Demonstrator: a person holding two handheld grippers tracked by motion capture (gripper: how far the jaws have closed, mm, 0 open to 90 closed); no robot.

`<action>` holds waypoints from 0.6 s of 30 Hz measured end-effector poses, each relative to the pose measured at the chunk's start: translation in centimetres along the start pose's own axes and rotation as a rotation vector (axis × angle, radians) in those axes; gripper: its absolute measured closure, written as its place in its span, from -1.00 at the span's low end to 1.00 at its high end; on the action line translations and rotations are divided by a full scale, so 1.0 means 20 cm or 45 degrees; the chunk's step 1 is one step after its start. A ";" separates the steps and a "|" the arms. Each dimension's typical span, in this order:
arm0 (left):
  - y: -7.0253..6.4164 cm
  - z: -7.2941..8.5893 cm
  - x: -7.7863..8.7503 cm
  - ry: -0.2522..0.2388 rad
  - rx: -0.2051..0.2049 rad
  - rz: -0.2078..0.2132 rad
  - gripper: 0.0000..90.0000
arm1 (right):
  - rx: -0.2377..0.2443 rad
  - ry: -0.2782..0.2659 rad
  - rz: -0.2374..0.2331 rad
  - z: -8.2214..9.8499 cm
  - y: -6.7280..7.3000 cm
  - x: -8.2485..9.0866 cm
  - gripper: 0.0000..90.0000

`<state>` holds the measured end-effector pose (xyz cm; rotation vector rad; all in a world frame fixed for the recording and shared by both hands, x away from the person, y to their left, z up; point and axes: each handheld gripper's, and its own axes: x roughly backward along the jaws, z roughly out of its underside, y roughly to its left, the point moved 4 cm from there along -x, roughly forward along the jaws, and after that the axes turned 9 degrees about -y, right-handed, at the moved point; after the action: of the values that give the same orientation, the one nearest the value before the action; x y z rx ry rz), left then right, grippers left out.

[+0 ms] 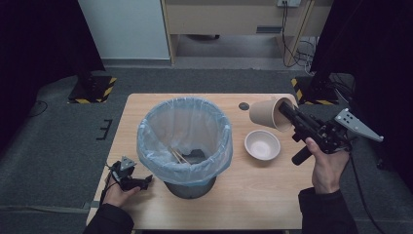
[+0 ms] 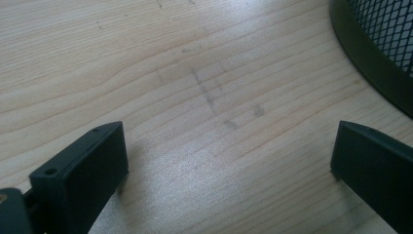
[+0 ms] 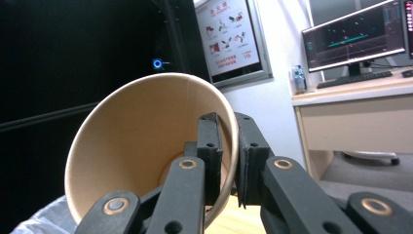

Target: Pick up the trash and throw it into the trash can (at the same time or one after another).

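Clamped on the rim of the brown paper cup (image 3: pixel 146 146), one pad inside its wall and one outside, my right gripper (image 1: pixel 288 113) holds it tipped above the table's (image 1: pixel 253 204) two-o'clock corner. Judging the step: carry to the lined bin (image 1: pixel 185 141) at nine o'clock, clearing its rim and the white bowl (image 1: pixel 262 145). My left gripper (image 2: pixel 229 165) rests spread on bare wood.

A lined bin (image 1: pixel 185 146) stands mid-table (image 1: pixel 253 200), a bowl (image 1: pixel 262 145) right of it, a cup (image 1: pixel 265 113) above the bowl.
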<state>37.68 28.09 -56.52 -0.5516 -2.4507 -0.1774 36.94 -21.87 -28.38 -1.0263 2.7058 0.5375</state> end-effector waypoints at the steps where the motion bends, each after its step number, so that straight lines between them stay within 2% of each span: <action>1: 0.00 0.00 0.00 0.000 -0.001 -0.001 -1.00 | 0.004 -0.005 -0.008 -0.01 0.01 0.00 0.85; 8: 0.00 0.00 0.00 0.000 0.000 0.000 -1.00 | 0.001 -0.011 -0.065 -0.01 0.09 -0.06 0.85; 18: 0.00 0.00 0.00 0.000 -0.001 -0.001 -1.00 | -0.002 -0.004 -0.159 0.00 0.23 -0.21 0.85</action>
<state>37.68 28.10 -56.51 -0.5510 -2.4506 -0.1785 36.92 -16.12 -25.94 -1.1839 2.6169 0.5183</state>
